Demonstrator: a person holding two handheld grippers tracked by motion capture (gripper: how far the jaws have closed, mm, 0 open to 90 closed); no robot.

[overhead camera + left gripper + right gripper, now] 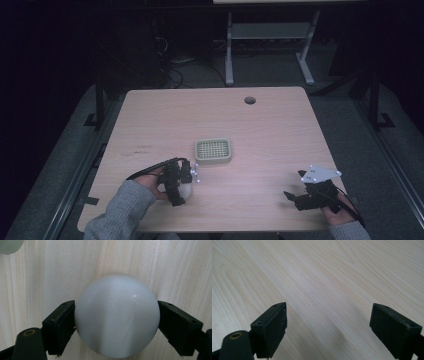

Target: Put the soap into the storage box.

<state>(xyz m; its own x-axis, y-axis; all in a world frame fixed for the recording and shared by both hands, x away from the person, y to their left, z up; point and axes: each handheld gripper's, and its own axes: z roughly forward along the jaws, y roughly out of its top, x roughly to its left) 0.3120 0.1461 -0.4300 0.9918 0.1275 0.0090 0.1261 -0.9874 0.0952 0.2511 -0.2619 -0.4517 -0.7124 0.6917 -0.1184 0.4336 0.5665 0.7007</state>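
A pale wooden table (260,135) is standing in a dark room. At lower left, the left hand-held gripper (181,186) is clasping the white ball (117,316); squeezing evenly should stop it slipping. The right hand-held gripper (294,199) is gaping, empty.

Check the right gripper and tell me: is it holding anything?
No. In the right gripper view the right gripper has its jaws spread wide with just bare table between them.

Dark room; grey carpet floor (260,70); white-legged desk (270,30) behind light wood table (280,130); cables (172,70) on floor.
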